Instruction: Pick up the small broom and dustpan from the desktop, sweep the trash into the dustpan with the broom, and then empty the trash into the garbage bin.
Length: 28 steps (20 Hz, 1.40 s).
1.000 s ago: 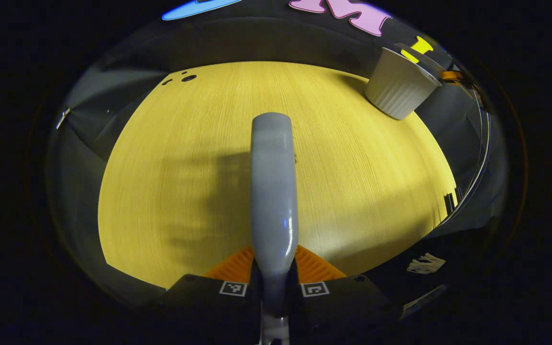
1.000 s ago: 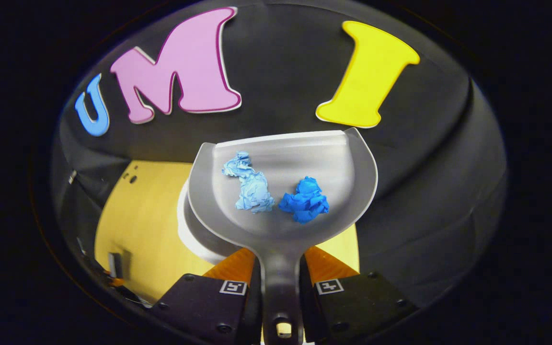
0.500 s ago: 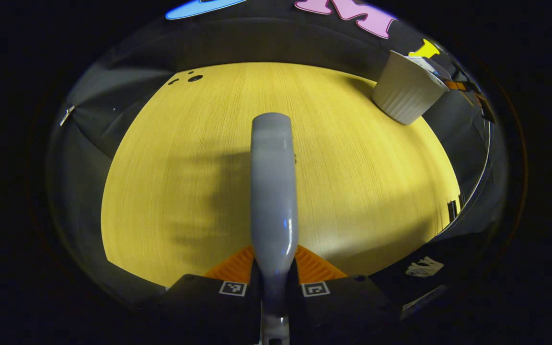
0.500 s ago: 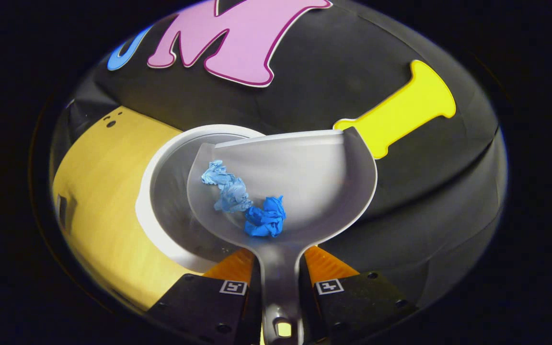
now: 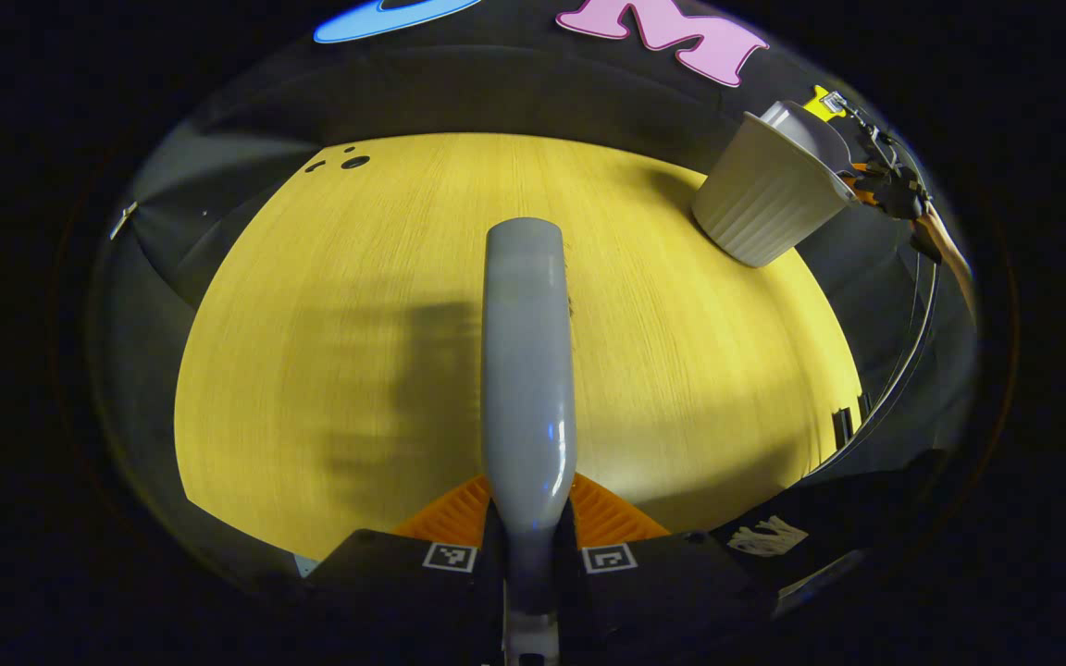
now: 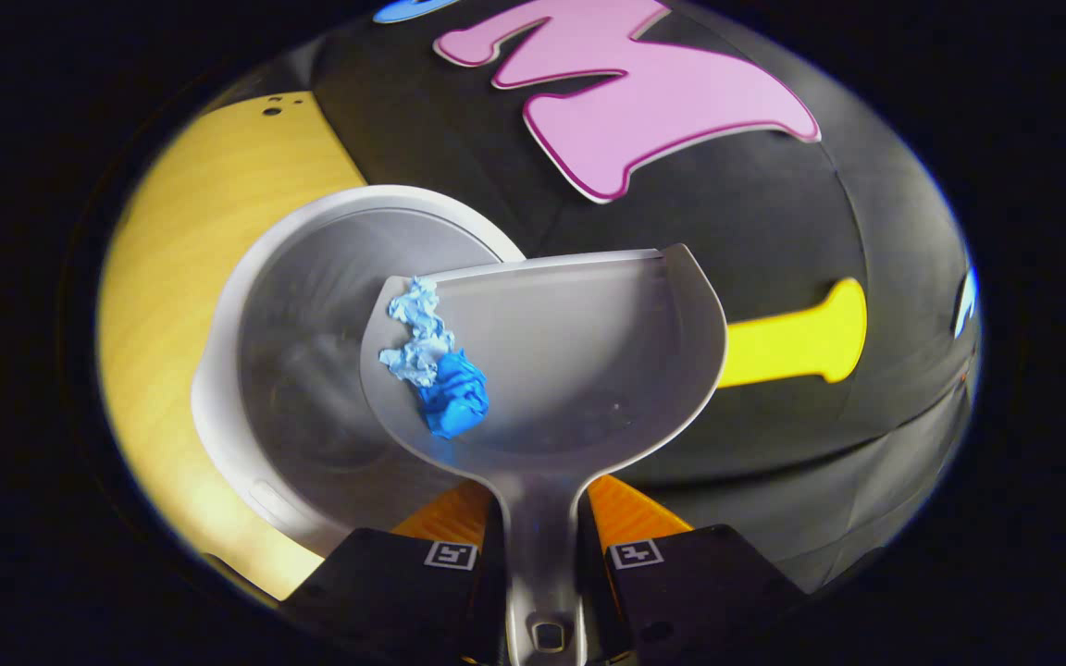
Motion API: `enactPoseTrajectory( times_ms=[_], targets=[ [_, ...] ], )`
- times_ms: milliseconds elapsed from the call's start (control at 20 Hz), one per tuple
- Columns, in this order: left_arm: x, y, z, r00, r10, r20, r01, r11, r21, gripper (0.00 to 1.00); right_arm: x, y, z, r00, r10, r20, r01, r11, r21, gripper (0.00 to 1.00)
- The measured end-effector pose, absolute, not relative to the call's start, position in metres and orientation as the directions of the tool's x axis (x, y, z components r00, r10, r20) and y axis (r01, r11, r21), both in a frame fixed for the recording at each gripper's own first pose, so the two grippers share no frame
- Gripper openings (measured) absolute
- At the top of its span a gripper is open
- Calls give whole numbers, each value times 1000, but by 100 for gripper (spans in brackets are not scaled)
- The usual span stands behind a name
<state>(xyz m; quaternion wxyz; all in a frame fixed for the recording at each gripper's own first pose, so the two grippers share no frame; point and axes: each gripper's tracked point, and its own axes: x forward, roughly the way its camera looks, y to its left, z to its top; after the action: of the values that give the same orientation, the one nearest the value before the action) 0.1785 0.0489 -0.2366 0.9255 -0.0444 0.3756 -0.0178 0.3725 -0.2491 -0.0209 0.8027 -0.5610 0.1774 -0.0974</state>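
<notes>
In the left gripper view, the left gripper (image 5: 529,535) pinches the grey handle of the small broom (image 5: 527,370) between its two fingers; the handle runs forward above the yellow wooden desktop (image 5: 329,351). Far from it, at the right back corner of the desktop, stands the white ribbed garbage bin (image 5: 760,199).

In the right gripper view, the right gripper (image 6: 542,541) is pressed on the handle of the grey dustpan (image 6: 579,370). The pan hangs over the open bin (image 6: 246,305), partly covering its right side. Two crumpled paper balls, one light blue (image 6: 413,338) and one dark blue (image 6: 452,400), touch each other at the pan's left wall, on the bin's side.
</notes>
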Motion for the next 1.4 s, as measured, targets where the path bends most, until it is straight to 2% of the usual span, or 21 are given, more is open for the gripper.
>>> enactPoseTrajectory(
  times_ms=[50, 100, 150, 300, 500, 550, 600, 700, 1050, 1100, 1150, 1250, 1300, 1400],
  targets=[
    [179, 47, -237, 715, -69, -695, 8, 996, -91, 24, 368, -251, -14, 925, -352, -145, -42, 285, -958, 37],
    [179, 45, -237, 713, -69, -697, 13, 996, -85, 30, 363, -252, -6, 932, -344, -113, -40, 214, -976, 37],
    [180, 44, -236, 711, -71, -700, 18, 996, -82, 27, 358, -250, 2, 939, -334, -84, -36, 148, -988, 37],
    [180, 43, -237, 709, -75, -701, 16, 996, -90, 27, 354, -247, 21, 955, -297, -15, -14, 4, -1000, 37],
    [176, 44, -240, 703, -70, -707, 3, 995, -96, 27, 356, -250, 20, 953, -303, 14, -6, -65, -998, 37],
    [178, 45, -243, 702, -68, -709, 1, 996, -94, 31, 356, -249, 21, 950, -311, 26, -2, -88, -996, 37],
    [180, 46, -245, 701, -66, -710, -2, 996, -94, 27, 355, -248, 22, 946, -323, 39, 1, -116, -993, 36],
    [182, 47, -246, 703, -65, -708, -6, 995, -96, 27, 356, -246, 22, 941, -334, 48, -2, -148, -989, 36],
    [180, 45, -247, 708, -47, -705, -26, 995, -92, 27, 361, -253, 19, 942, -333, -30, -39, -22, -999, 36],
    [180, 45, -247, 708, -45, -705, -33, 995, -97, 24, 360, -257, 18, 939, -339, -47, -42, 22, -999, 36],
    [180, 44, -247, 709, -44, -704, -38, 994, -101, 27, 361, -260, 17, 937, -344, -64, -43, 67, -997, 37],
    [178, 46, -247, 710, -35, -703, -54, 993, -104, 27, 365, -267, 17, 929, -357, -102, -49, 157, -986, 37],
    [177, 45, -246, 710, -35, -703, -59, 992, -109, 31, 364, -271, 15, 924, -360, -130, -54, 214, -975, 37],
    [177, 45, -243, 711, -39, -703, -75, 989, -130, 27, 362, -273, 9, 911, -358, -204, -63, 370, -927, 37]
  ],
)
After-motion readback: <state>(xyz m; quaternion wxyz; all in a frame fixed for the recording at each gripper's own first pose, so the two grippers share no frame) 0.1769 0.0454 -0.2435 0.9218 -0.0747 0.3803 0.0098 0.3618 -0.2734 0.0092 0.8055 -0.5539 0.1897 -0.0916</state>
